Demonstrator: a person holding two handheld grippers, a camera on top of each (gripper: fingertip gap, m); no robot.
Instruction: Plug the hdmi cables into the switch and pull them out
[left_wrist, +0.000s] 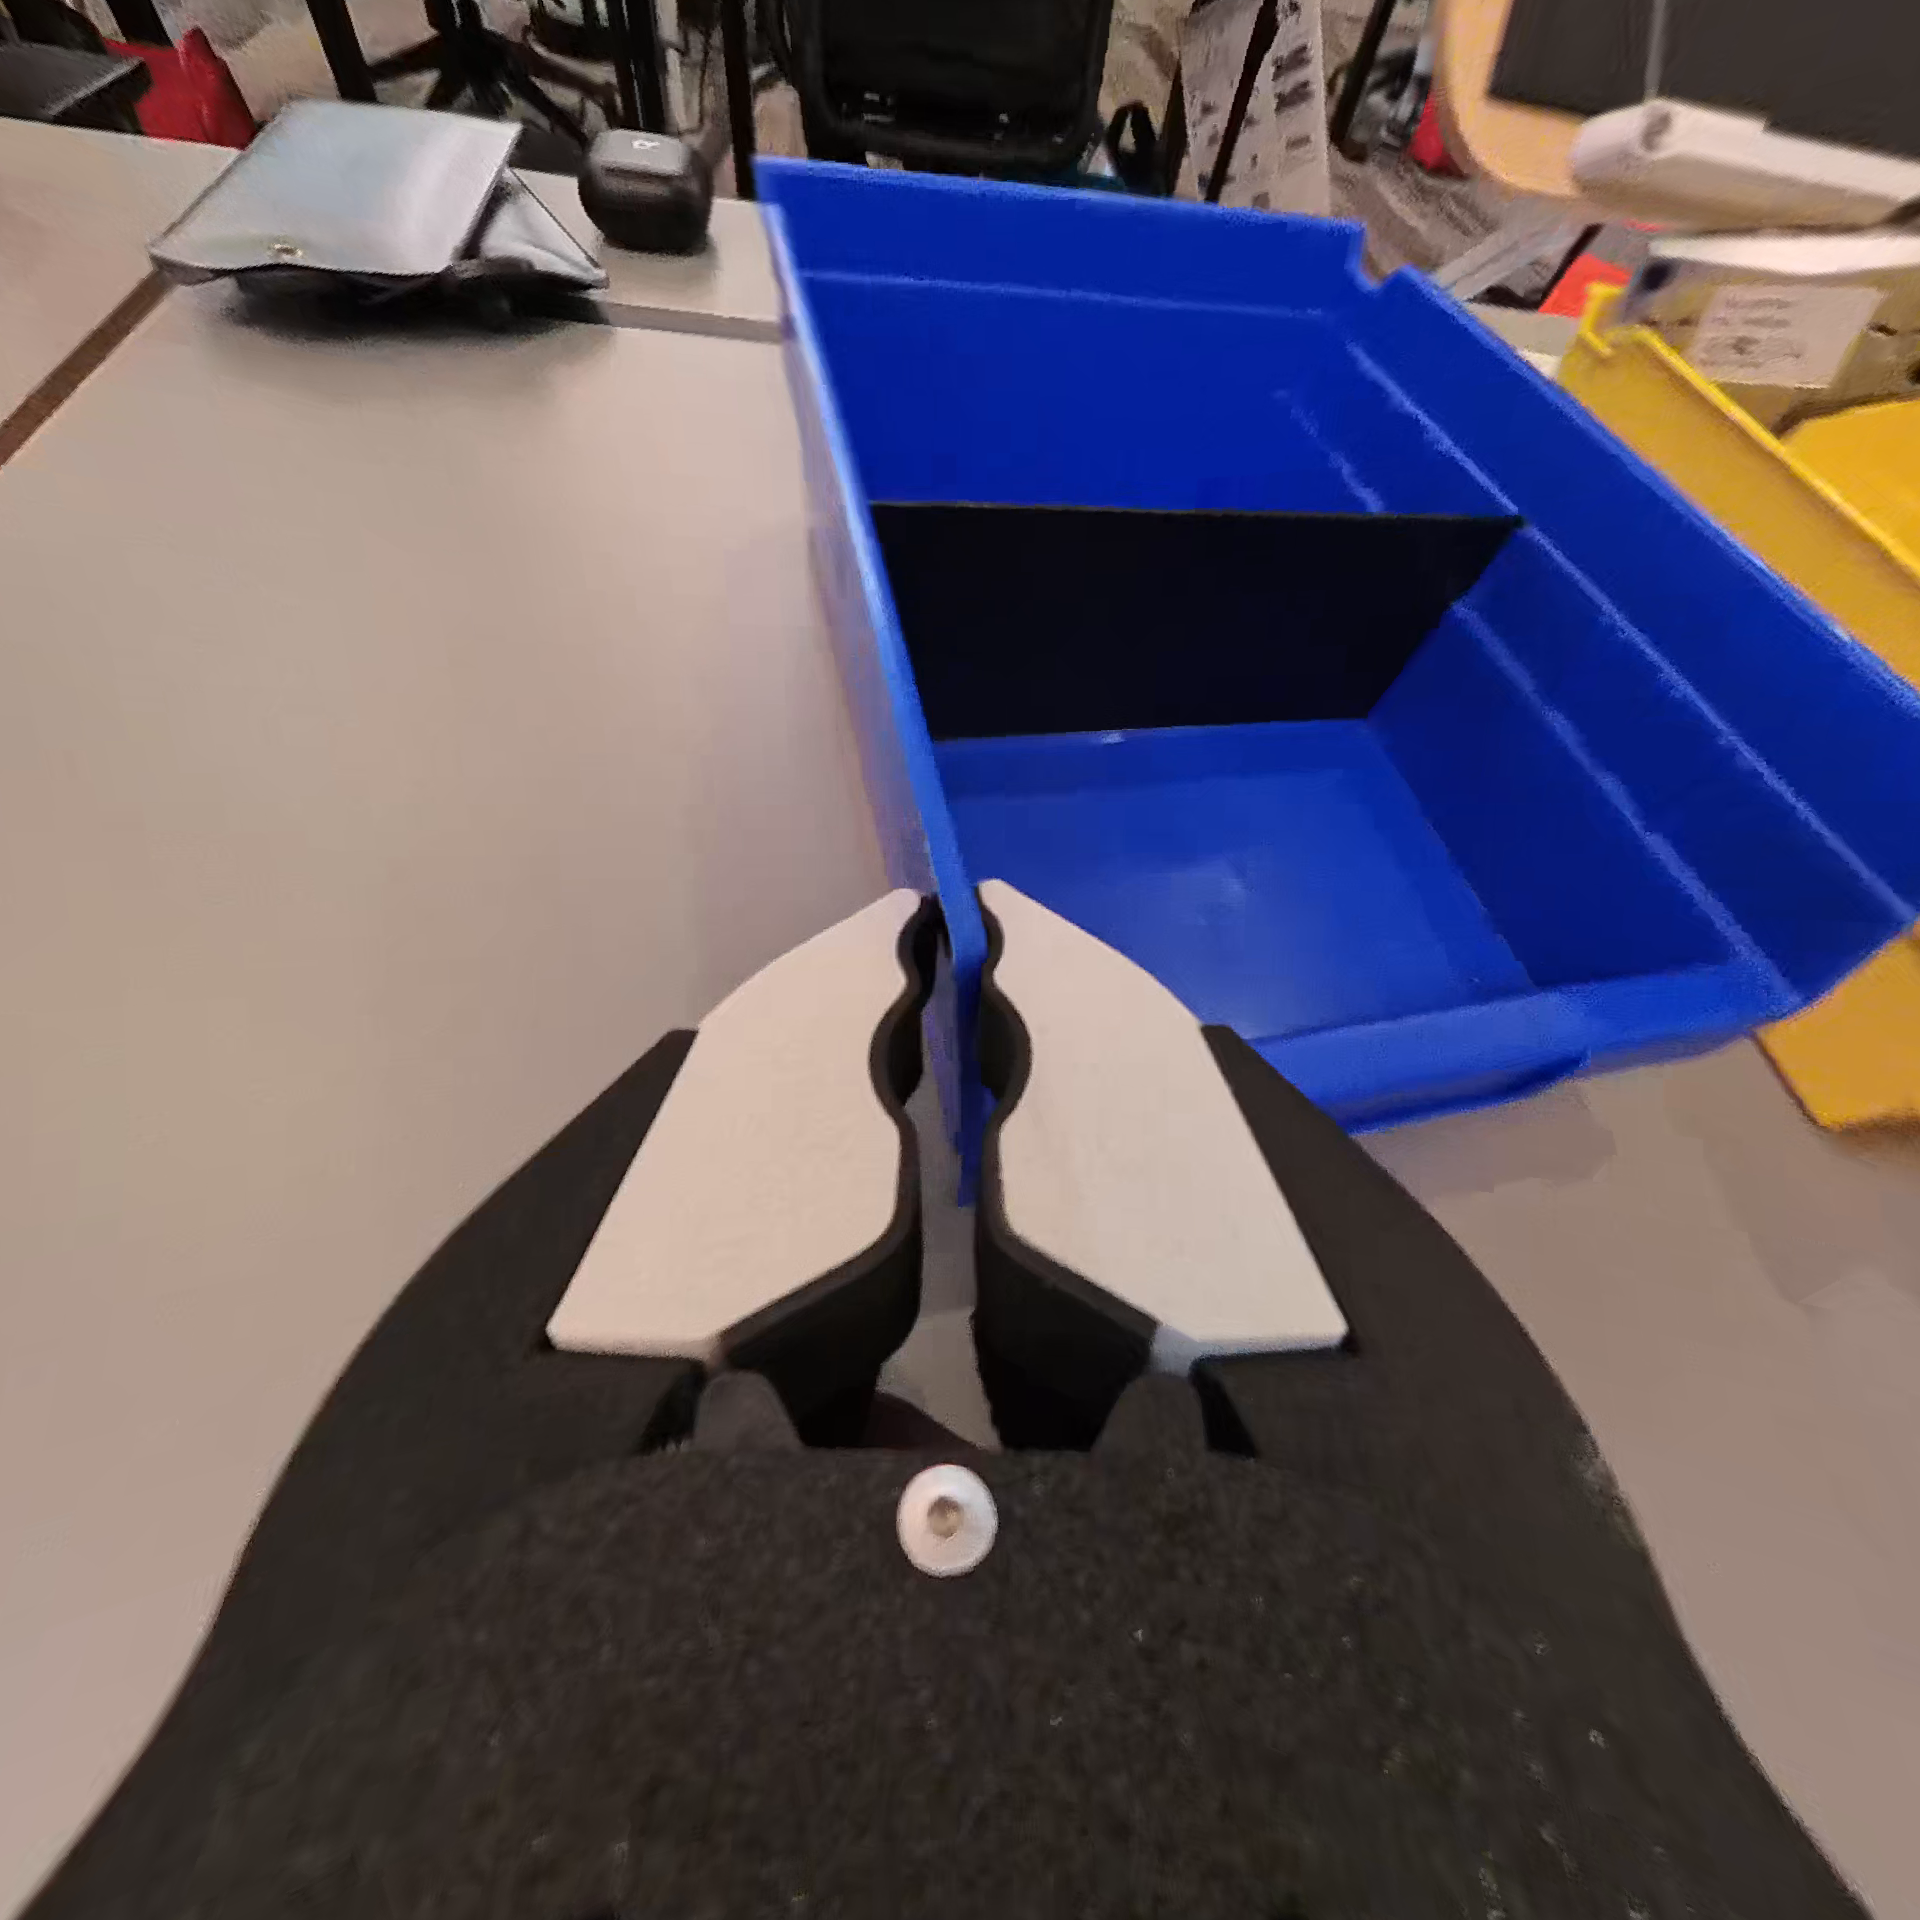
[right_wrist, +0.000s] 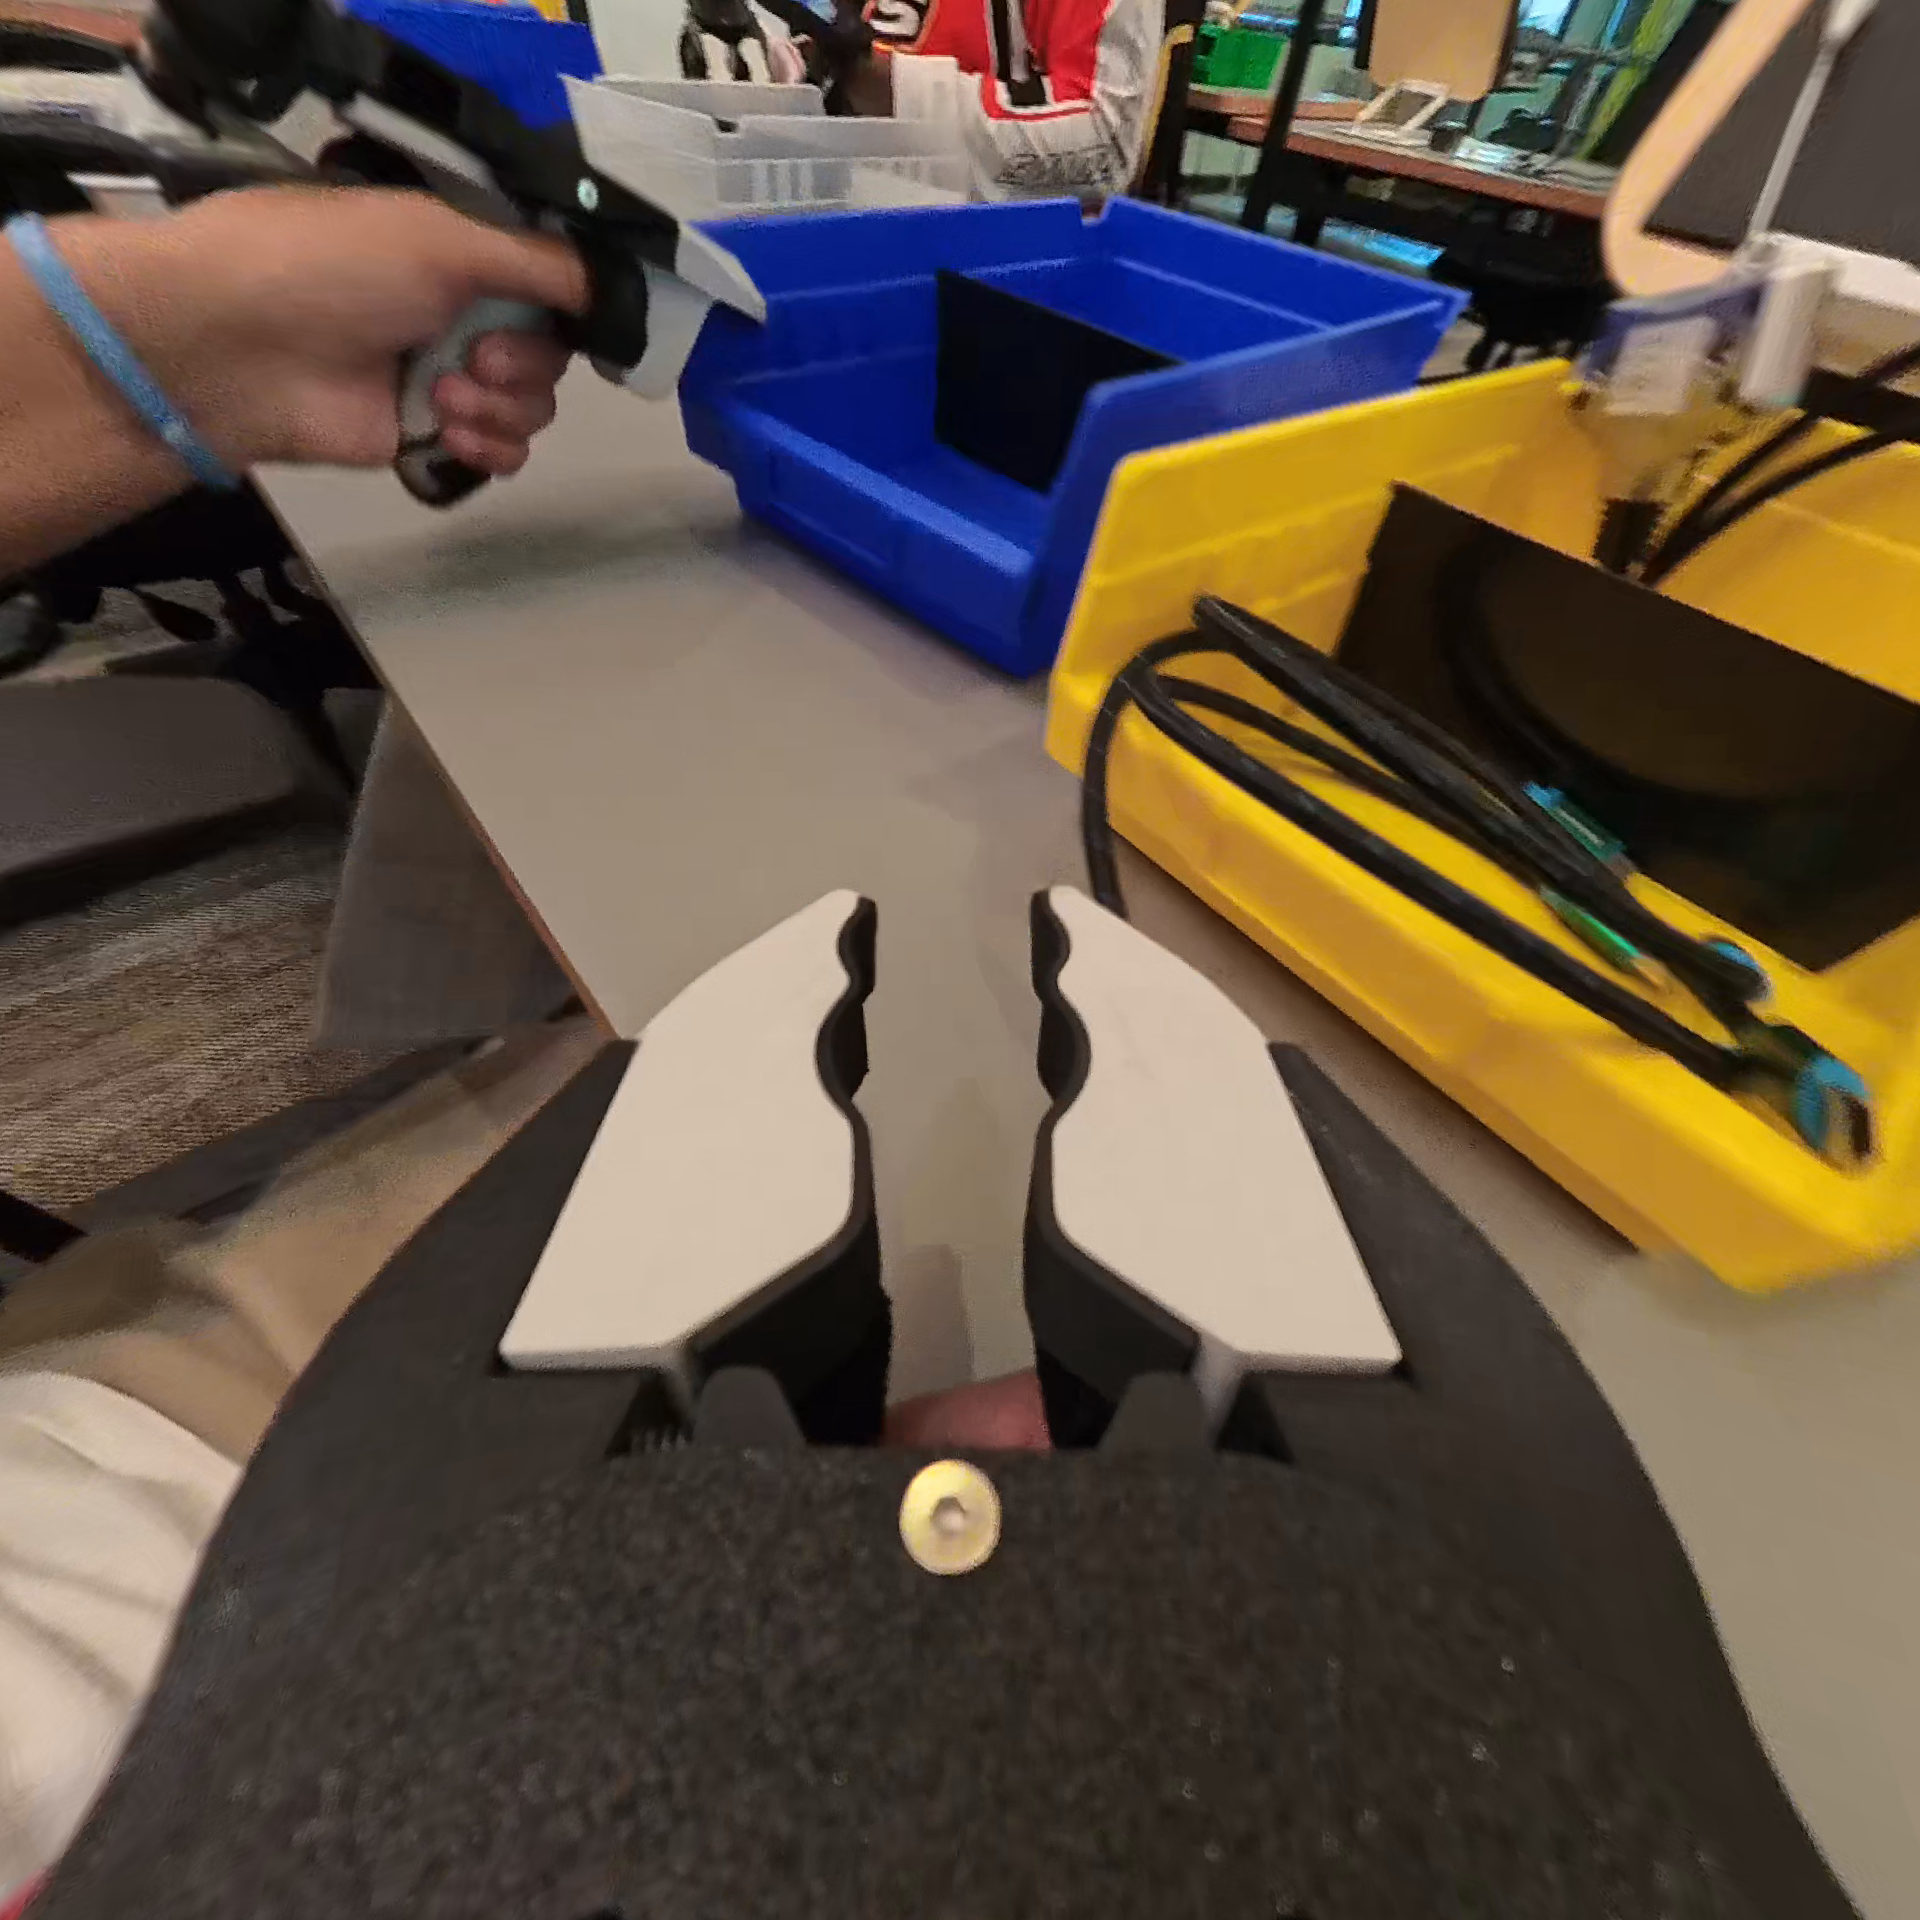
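Observation:
Several black HDMI cables (right_wrist: 1392, 779) with blue-tipped plugs (right_wrist: 1823, 1096) lie in the front part of a yellow bin (right_wrist: 1299, 499). I cannot make out a switch. My right gripper (right_wrist: 951, 914) is open and empty, low over the grey table (right_wrist: 727, 727), left of the yellow bin. My left gripper (left_wrist: 954, 906) is closed on the left wall of an empty blue bin (left_wrist: 1558, 582), near its front corner. It also shows in the right wrist view (right_wrist: 717, 291), held by a hand at the blue bin's (right_wrist: 883, 499) rim.
Both bins have a black divider across the middle. A black pouch (left_wrist: 364, 197) and a small black device (left_wrist: 644, 187) lie at the table's far end. The table's left edge (right_wrist: 468, 831) drops to carpet and a chair. White bins (right_wrist: 748, 145) stand behind the blue bin. Spacing between my two grippers at the tips: around 35 cm.

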